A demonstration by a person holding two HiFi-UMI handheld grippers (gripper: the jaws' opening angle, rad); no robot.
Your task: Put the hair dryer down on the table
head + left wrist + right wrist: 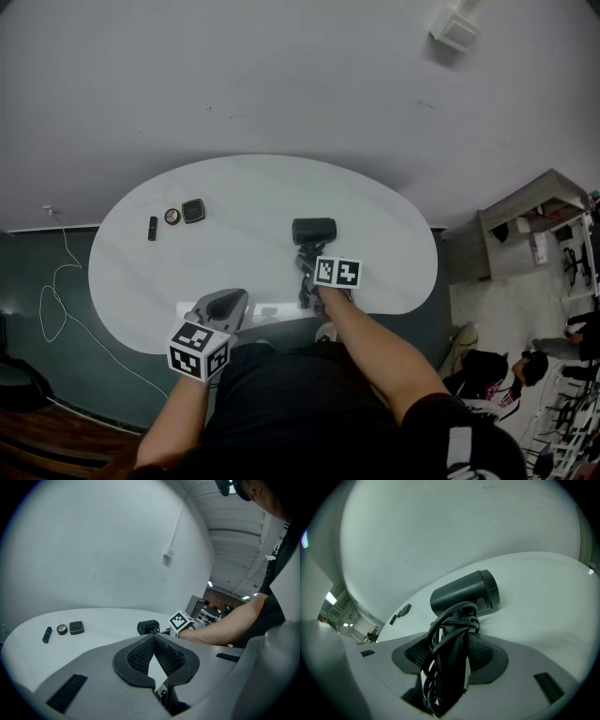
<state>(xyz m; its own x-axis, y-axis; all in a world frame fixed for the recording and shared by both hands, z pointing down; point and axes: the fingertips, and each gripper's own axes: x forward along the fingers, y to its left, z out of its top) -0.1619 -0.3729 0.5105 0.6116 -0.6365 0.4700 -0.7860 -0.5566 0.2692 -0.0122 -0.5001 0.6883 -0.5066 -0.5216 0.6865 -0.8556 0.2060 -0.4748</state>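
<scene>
A black hair dryer [314, 231] lies on the white oval table [253, 187], barrel away from me, handle toward me. My right gripper [307, 277] is at the handle. In the right gripper view the handle with its coiled cord [452, 667] fills the gap between the jaws [452, 644], and both pads lie against it; the barrel [464, 595] rests on the tabletop. My left gripper [223, 305] hovers at the table's near edge, left of the dryer, shut with nothing in it [153, 651]. From there the dryer [148, 626] shows beside the right gripper's marker cube [180, 620].
A black stick [152, 228], a round compact [172, 217] and a black square case [193, 210] lie at the table's far left. A white cable [56, 291] trails on the floor to the left. A shelf unit [525, 225] stands to the right.
</scene>
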